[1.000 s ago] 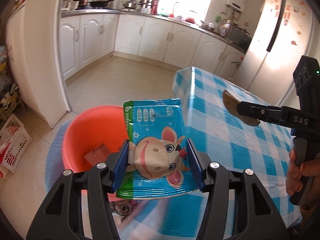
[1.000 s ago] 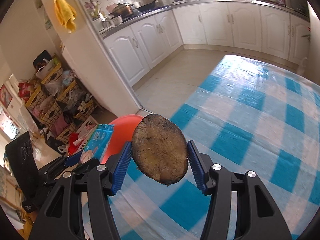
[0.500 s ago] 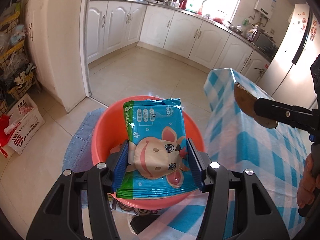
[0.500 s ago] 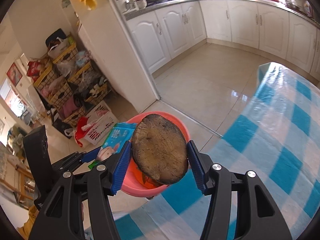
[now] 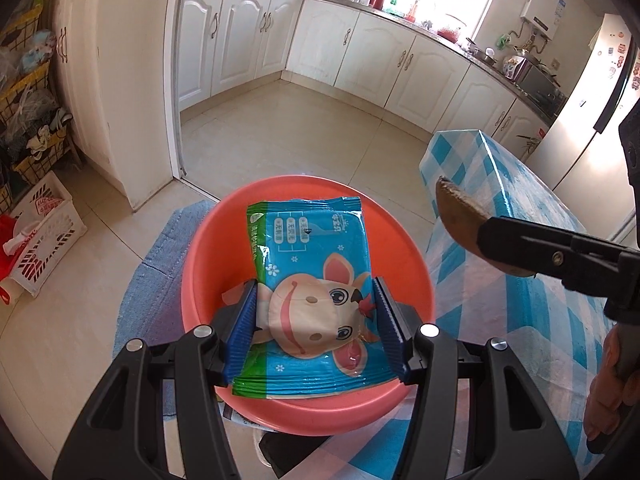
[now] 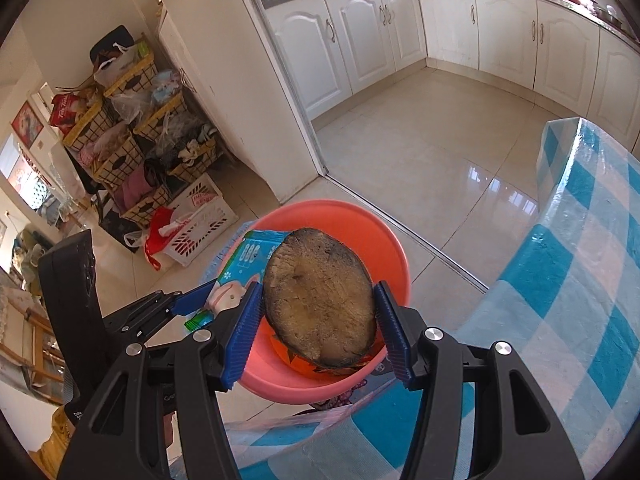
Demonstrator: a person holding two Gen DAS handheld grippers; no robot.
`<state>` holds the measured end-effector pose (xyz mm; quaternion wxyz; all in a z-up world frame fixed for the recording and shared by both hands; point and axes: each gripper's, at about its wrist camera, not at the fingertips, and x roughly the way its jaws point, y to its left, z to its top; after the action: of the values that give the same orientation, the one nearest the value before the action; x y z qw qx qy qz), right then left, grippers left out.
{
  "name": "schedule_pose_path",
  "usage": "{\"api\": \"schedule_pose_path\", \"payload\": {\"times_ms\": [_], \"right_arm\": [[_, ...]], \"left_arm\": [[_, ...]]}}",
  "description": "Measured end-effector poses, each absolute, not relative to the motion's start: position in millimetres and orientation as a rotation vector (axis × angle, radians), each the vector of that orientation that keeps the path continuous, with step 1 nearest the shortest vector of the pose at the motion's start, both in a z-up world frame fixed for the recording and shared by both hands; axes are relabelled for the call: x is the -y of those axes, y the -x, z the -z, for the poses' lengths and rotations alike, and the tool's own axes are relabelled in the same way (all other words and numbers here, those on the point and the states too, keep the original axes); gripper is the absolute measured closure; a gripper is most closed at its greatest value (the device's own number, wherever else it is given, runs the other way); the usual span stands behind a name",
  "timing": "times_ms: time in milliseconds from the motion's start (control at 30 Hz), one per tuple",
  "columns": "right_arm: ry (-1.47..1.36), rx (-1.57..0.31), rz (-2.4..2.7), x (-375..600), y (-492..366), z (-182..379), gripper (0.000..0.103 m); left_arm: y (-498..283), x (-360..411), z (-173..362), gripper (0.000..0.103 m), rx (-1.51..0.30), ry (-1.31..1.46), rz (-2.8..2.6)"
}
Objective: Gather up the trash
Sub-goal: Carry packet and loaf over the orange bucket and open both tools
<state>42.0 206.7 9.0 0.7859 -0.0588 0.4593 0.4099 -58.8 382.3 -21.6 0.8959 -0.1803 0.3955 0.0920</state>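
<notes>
My left gripper (image 5: pixel 316 322) is shut on a blue and green wet-wipe packet (image 5: pixel 310 276) printed with a cartoon cow, held right above the orange basin (image 5: pixel 208 256) on the floor. My right gripper (image 6: pixel 318 326) is shut on a flat brown oval peel (image 6: pixel 318 300), held over the same basin (image 6: pixel 384 240) near its table-side rim. In the left wrist view the peel (image 5: pixel 456 212) and the right gripper's black arm come in from the right. Some scraps lie in the basin's bottom, mostly hidden by both items.
The table with a blue-and-white checked cloth (image 5: pixel 532 240) stands right beside the basin. A blue mat (image 5: pixel 160 256) lies under the basin. A white crate (image 6: pixel 200 216) and wire racks of clutter (image 6: pixel 132 140) stand at the left. Tiled floor stretches to white cabinets (image 5: pixel 384 52).
Both grippers have swung from over the table edge to above the orange basin and dropped lower, each keeping its item. The basin now fills the middle of both views.
</notes>
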Motion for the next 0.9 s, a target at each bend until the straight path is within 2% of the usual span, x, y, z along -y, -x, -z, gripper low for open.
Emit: {"api": "schedule_pose_path", "payload": {"times_ms": [400,500,567,600,767,900], "right_arm": [[0.144,-0.988,-0.876,-225,-43,-1,0.044],[0.135,-0.939,-0.867,-224,-40,-10,0.036],[0.129,-0.911,-0.852,-221,-38,-17,0.026],[0.123,-0.903,-0.841,-219,-37,-19,0.023],[0.103,-0.869,-0.776,-197,-37,-28,0.016],[0.057,-0.861,-0.719,-166,-37,-33,0.016]], "left_arm": [[48,-385,35,0.046,-0.85,0.38,-0.2],[45,-388,40,0.038,-0.866,0.38,-0.221],[45,-388,38,0.026,-0.871,0.371,-0.221],[47,-386,34,0.015,-0.861,0.35,-0.243],[55,-385,15,0.012,-0.825,0.314,-0.292],[62,-379,-5,0.008,-0.809,0.289,-0.325]]}}
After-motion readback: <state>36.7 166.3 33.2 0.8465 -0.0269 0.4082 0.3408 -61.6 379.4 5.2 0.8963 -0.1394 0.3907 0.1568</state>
